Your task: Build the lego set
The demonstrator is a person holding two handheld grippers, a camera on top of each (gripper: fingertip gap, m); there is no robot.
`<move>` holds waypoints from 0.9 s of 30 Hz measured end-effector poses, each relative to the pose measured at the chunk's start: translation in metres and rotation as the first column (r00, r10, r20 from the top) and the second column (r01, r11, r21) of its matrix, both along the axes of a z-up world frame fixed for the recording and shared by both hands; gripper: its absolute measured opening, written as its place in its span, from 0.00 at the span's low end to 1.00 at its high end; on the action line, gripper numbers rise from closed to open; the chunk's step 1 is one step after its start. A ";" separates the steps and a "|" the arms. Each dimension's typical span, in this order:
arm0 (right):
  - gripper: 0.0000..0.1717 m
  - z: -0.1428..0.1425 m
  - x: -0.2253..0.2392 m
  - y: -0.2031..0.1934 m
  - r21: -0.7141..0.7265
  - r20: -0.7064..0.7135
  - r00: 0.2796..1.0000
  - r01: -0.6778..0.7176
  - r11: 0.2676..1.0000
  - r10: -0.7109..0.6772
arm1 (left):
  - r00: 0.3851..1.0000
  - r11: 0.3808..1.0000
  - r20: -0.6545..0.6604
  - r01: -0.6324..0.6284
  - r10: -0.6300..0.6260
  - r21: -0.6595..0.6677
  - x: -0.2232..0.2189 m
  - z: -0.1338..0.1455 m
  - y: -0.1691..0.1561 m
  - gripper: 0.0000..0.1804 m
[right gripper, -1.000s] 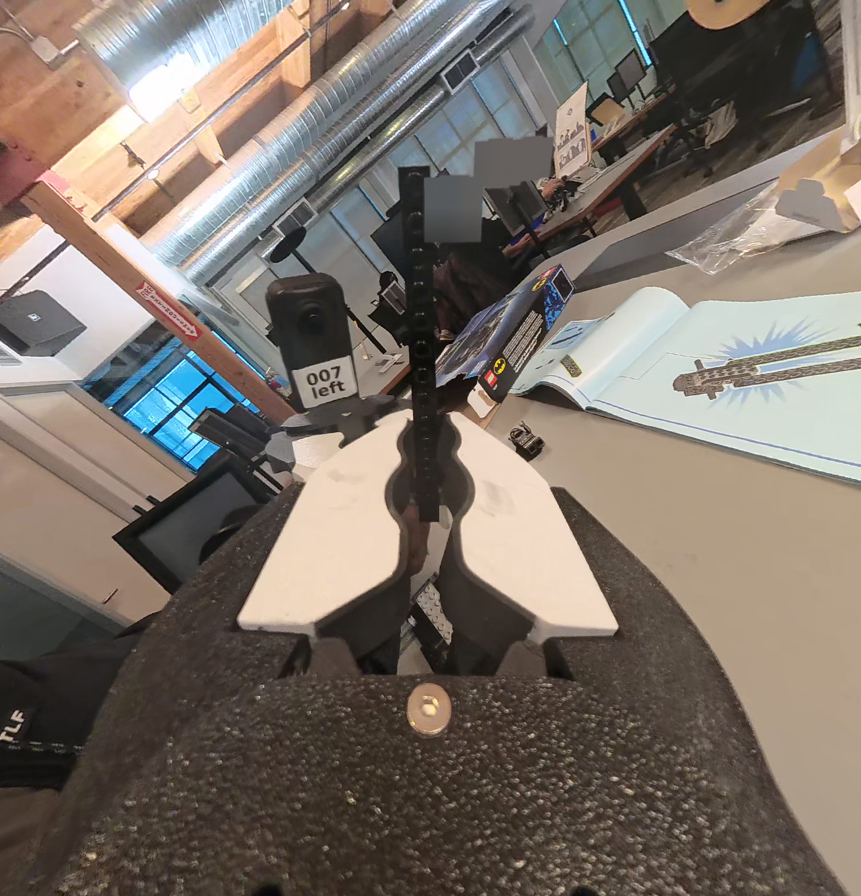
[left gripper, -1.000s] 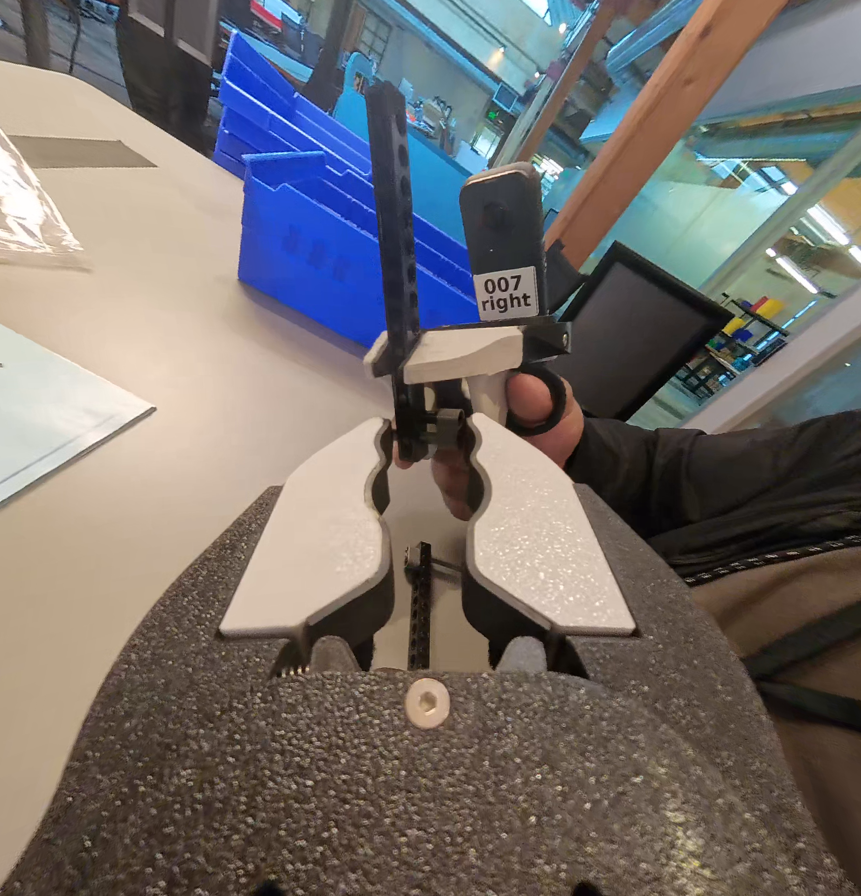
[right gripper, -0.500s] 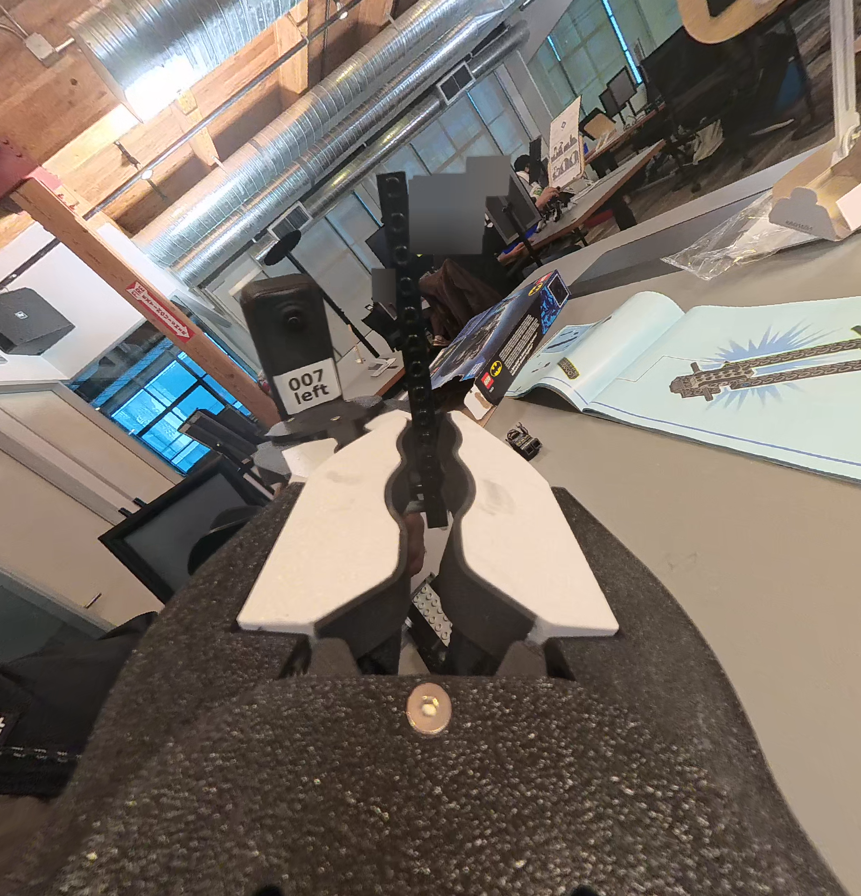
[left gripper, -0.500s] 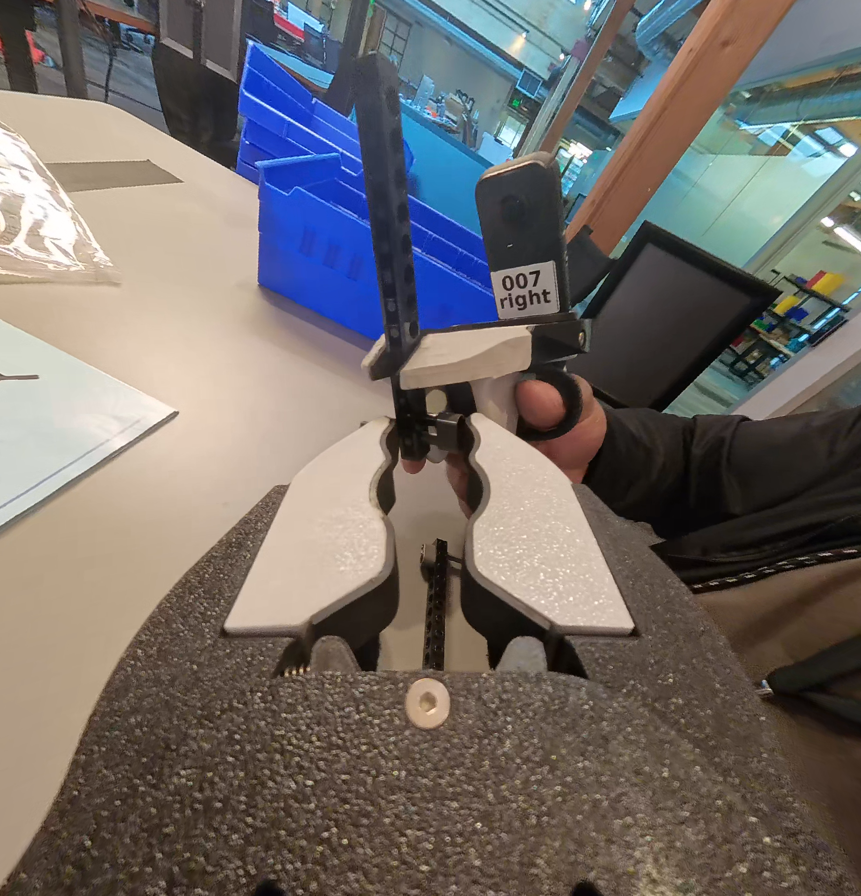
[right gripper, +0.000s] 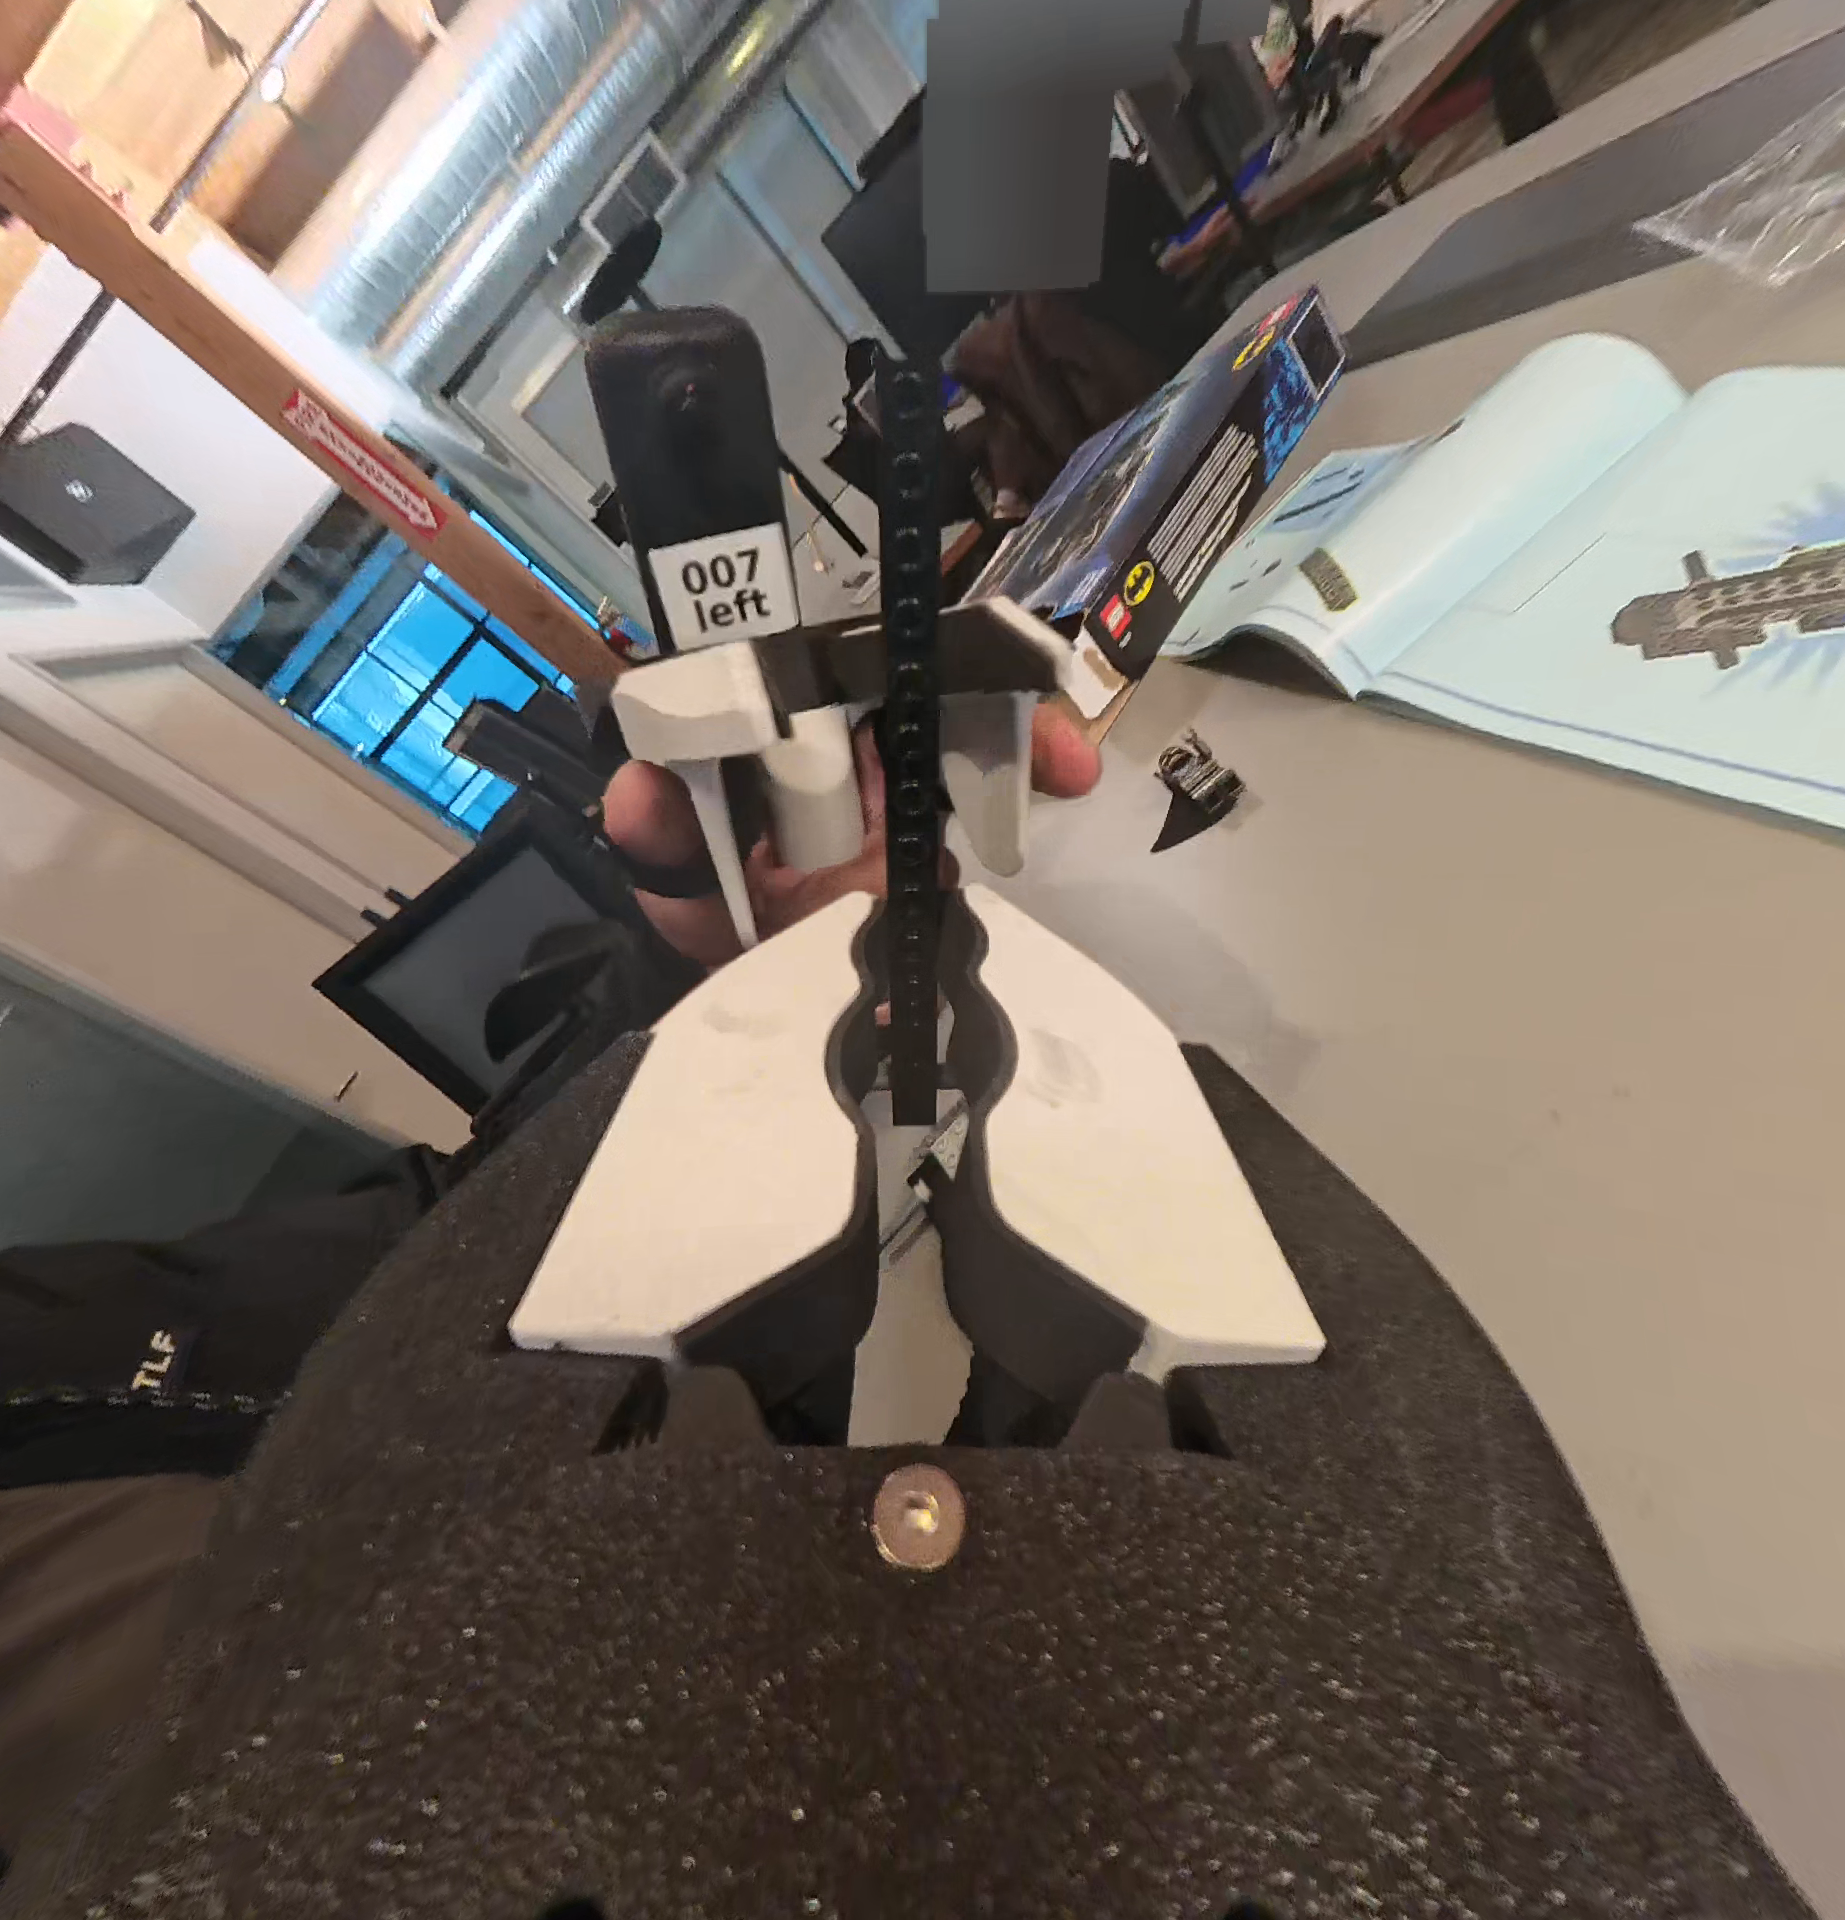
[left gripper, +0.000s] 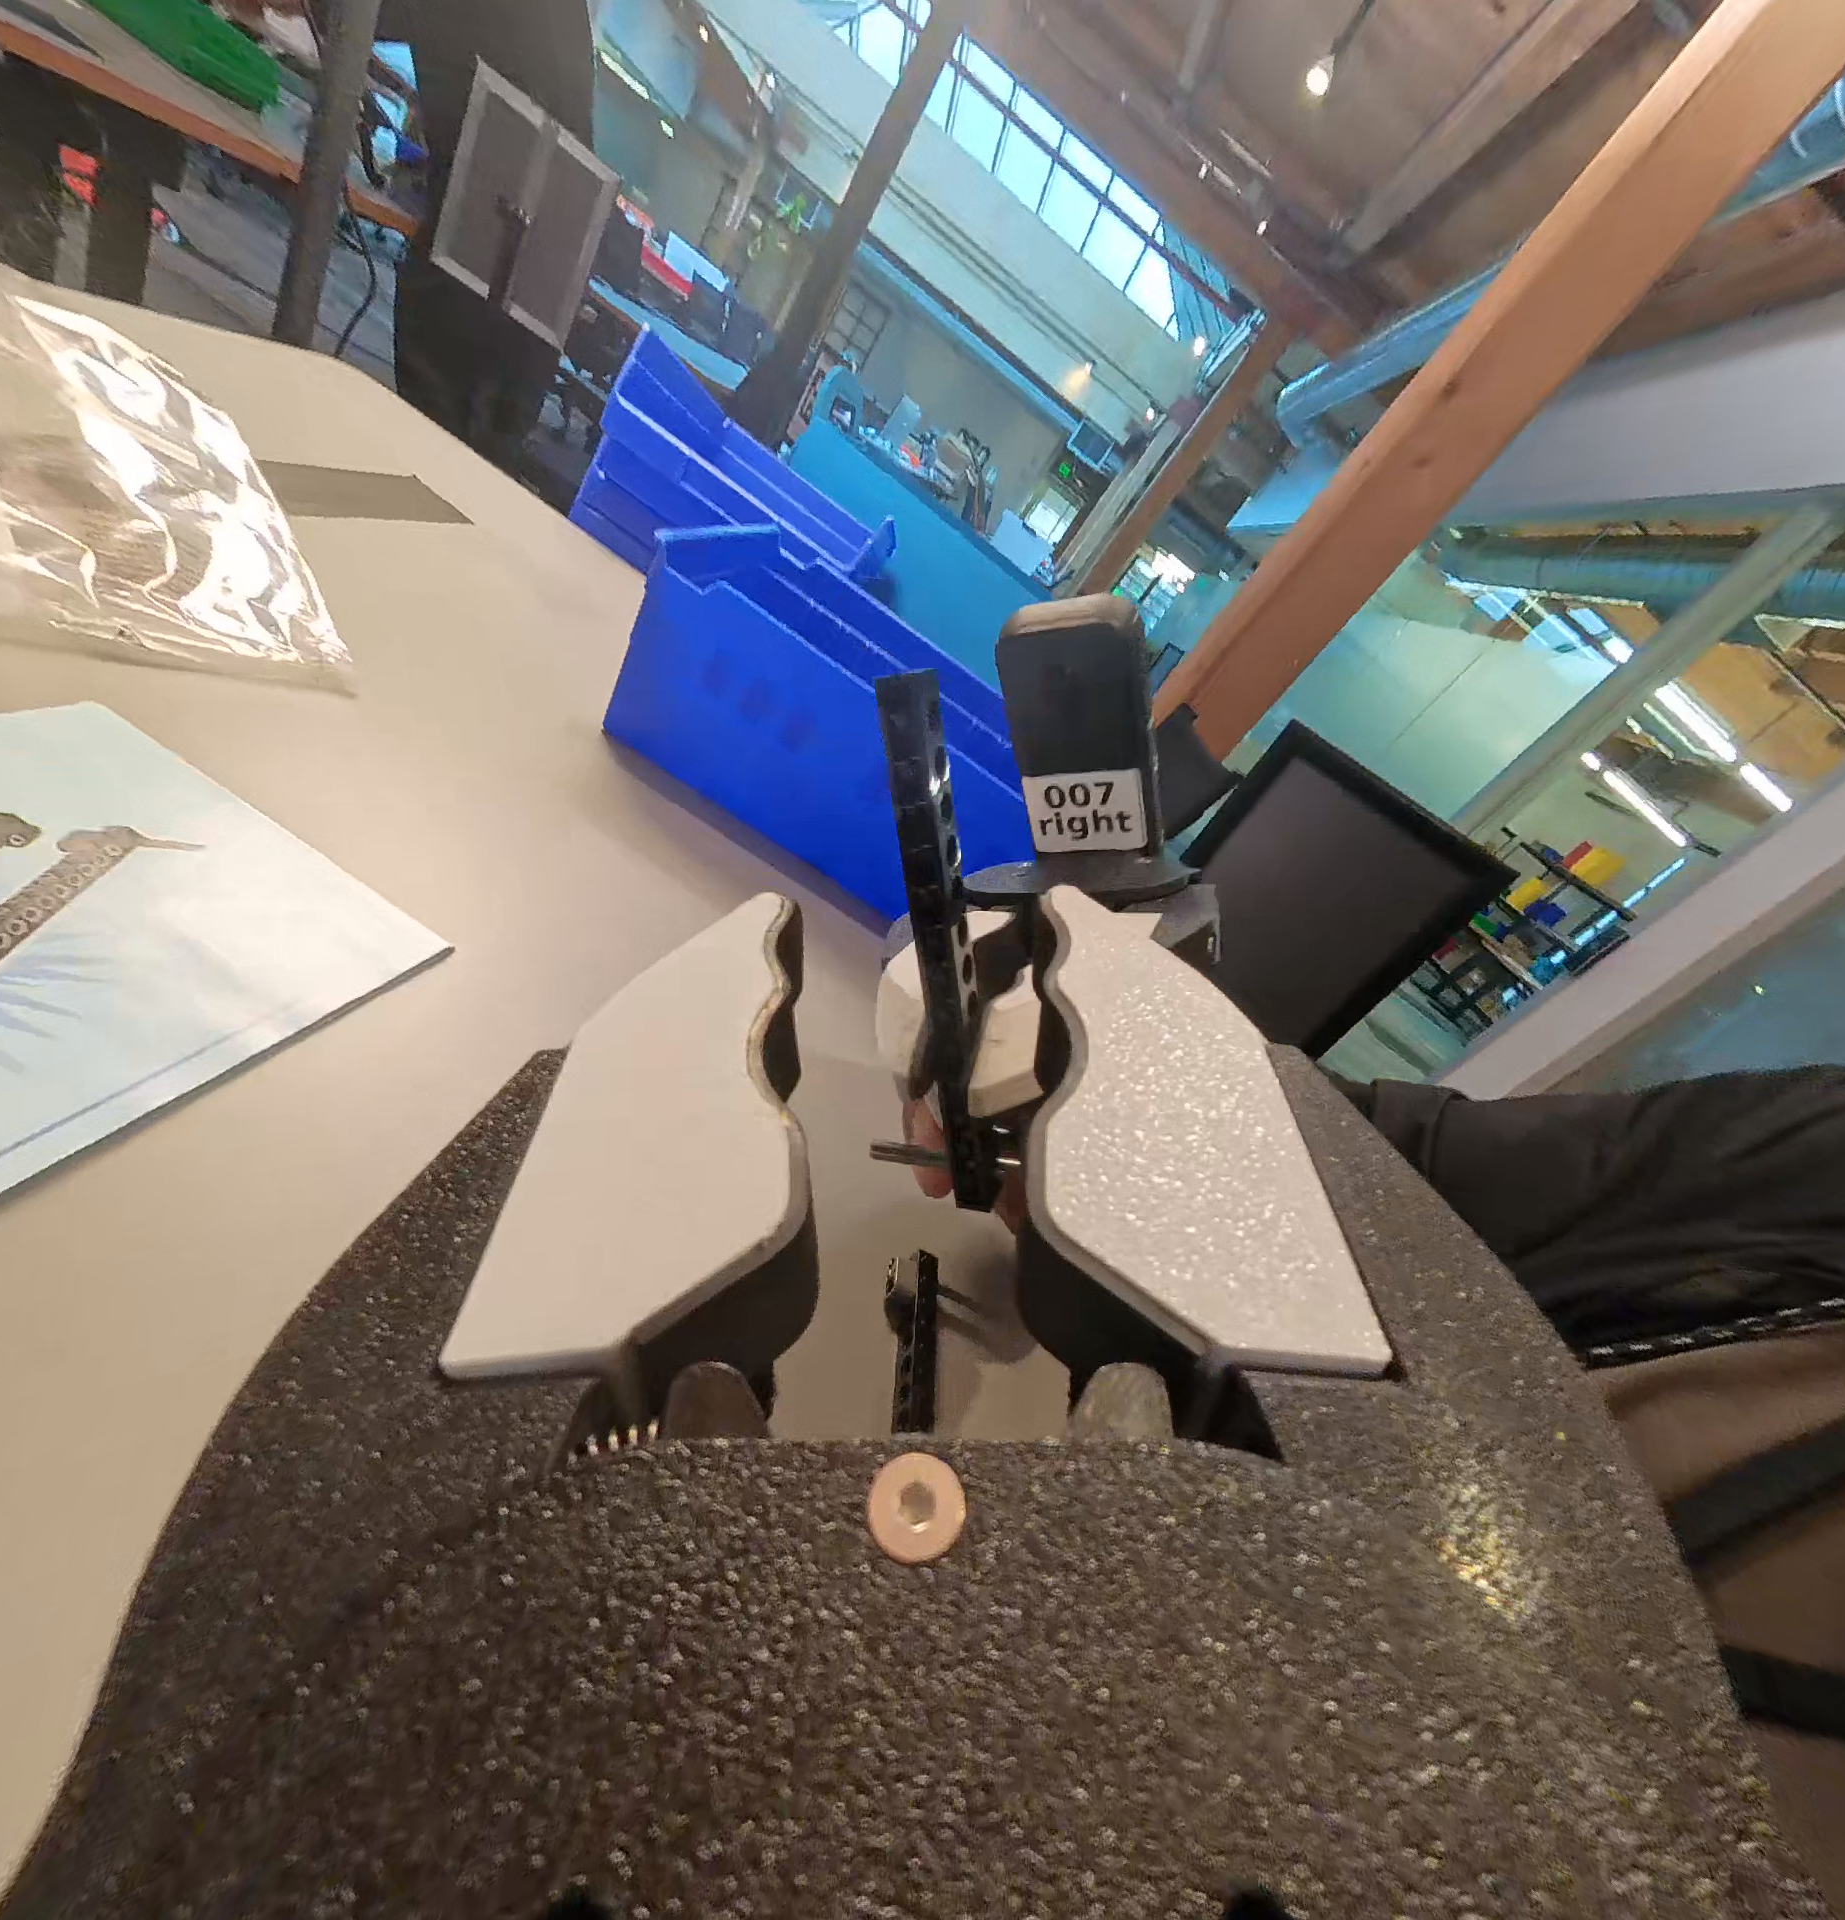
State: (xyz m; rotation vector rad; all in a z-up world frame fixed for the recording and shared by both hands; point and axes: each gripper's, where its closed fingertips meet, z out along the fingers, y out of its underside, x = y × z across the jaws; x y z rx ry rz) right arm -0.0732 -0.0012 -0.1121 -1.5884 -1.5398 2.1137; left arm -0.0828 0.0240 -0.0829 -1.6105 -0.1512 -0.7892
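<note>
Left gripper [left gripper: 913,940], a moment ago pinching a small pin at the foot of the black holed beam [left gripper: 939,935], now stands spread and clear of it, while right gripper [right gripper: 923,935] pinches that beam upright.

The right gripper [right gripper: 913,940] clamps a black studded beam [right gripper: 910,665] upright between its fingers [right gripper: 762,1122]. Beyond it faces the left gripper [right gripper: 856,790], fingers spread. An open booklet [right gripper: 1583,582] lies on the grey surface [right gripper: 1469,1039].
</note>
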 end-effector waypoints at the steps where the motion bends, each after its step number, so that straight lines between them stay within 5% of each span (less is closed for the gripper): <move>1: 0.05 -0.001 0.000 -0.003 0.007 0.005 1.000 -0.010 1.000 0.010 | 1.000 1.000 -0.009 0.011 -0.011 -0.018 0.003 -0.004 0.001 0.23; 3: 0.05 -0.004 0.000 -0.006 0.011 0.020 1.000 -0.020 1.000 0.019 | 0.999 0.997 -0.014 0.043 -0.044 -0.057 0.011 -0.012 0.004 0.22; 6: 0.05 -0.007 0.000 -0.008 0.014 0.038 0.999 -0.034 0.999 0.033 | 0.997 0.995 -0.005 0.081 -0.082 -0.063 0.019 -0.016 0.005 0.06; 13: 0.18 0.003 0.004 0.012 0.068 -0.043 0.999 0.023 0.997 -0.021 | 1.000 0.995 -0.014 0.024 -0.023 0.101 0.009 0.004 -0.006 0.05; 18: 0.26 0.004 0.018 0.012 0.305 -0.195 0.981 0.078 0.949 -0.018 | 0.997 0.960 -0.066 -0.015 0.034 0.281 0.009 0.028 -0.019 0.05; 23: 0.26 0.019 0.032 0.000 0.487 -0.420 0.907 0.206 0.849 0.020 | 0.987 0.929 -0.159 0.061 -0.003 0.366 0.027 0.036 -0.026 0.05; 27: 0.28 0.026 0.041 -0.013 0.480 -0.451 0.889 0.171 0.860 0.075 | 0.980 0.893 -0.198 0.091 -0.002 0.440 0.035 0.043 -0.033 0.05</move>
